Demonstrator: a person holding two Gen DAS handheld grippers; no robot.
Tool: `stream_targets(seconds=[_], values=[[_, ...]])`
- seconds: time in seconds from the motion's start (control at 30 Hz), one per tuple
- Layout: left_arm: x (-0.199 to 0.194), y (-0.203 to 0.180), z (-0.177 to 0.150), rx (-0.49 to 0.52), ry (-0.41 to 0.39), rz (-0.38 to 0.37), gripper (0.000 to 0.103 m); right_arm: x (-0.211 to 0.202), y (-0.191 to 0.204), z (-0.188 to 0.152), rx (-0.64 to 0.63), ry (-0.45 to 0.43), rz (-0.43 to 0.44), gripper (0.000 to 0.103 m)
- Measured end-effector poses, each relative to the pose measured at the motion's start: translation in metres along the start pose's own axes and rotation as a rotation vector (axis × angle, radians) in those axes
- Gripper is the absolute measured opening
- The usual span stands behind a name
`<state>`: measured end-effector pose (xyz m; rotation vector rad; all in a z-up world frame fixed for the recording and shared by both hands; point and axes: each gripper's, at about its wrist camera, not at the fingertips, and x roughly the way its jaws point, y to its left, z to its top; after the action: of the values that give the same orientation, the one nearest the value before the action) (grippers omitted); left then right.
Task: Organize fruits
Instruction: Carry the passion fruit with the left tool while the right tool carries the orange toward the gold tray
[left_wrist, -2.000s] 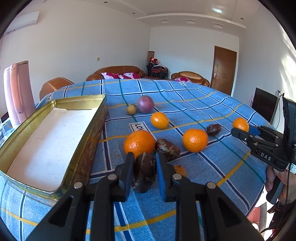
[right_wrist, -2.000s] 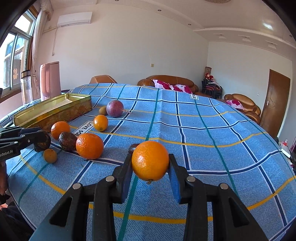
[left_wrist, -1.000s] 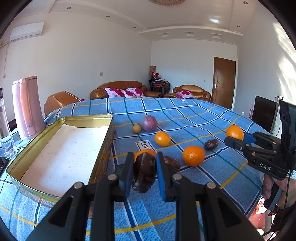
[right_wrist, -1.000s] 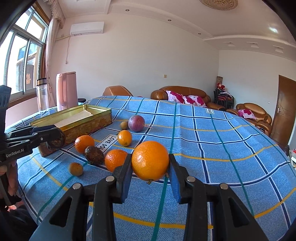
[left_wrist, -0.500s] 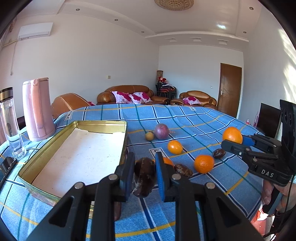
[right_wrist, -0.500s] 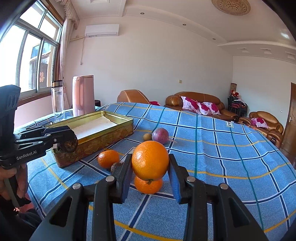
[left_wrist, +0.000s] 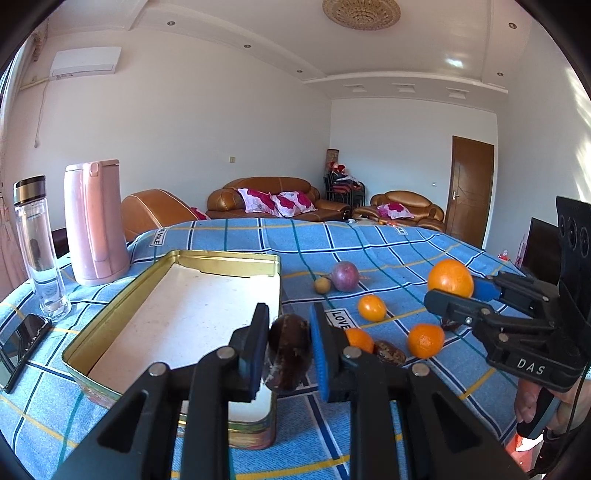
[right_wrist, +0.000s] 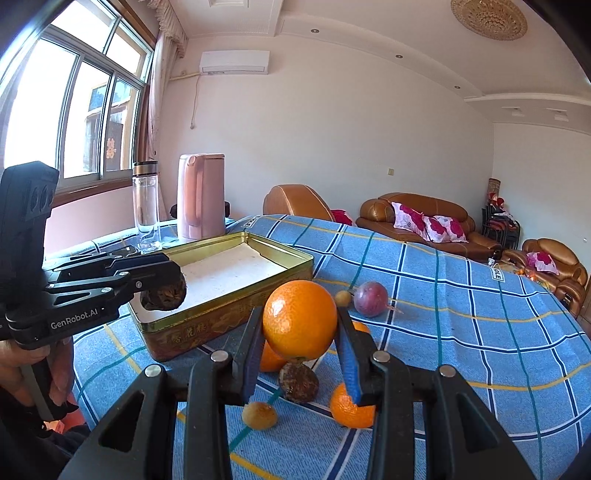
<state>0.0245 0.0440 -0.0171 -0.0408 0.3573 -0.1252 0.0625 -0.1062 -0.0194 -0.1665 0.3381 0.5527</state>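
Left claw (left_wrist: 286, 341) — brown fruit (left_wrist: 289, 356) clamped

A pink kettle (left_wrist: 95, 223) stood at the far left of the table, just beside a clear bottle (left_wrist: 38, 247) with a dark lid. A black phone (left_wrist: 21, 346) lay flat near the bottle, at the table's left edge. The tablecloth (left_wrist: 388, 243) was blue with a checked pattern. Beyond the table stood a brown sofa (left_wrist: 273, 197) with red-flowered cushions (left_wrist: 275, 201) and a brown armchair (left_wrist: 404, 210). A wooden door (left_wrist: 469, 188) stood at the far right; an air conditioner (right_wrist: 234, 62) hung high on the wall beside a window (right_wrist: 74, 107).
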Motion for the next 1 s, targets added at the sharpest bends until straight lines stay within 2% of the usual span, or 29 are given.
stream_targets(seconds=[0.57, 1.0], values=[[0.009, 0.038, 0.004, -0.016, 0.000, 0.091, 0.024, 0.032, 0.029, 0.031, -0.055, 0.007, 0.087, 0.039], [0.025, 0.067, 0.001, -0.019, 0.041, 0.142, 0.024, 0.073, 0.057, 0.046, -0.087, 0.051, 0.146, 0.039]])
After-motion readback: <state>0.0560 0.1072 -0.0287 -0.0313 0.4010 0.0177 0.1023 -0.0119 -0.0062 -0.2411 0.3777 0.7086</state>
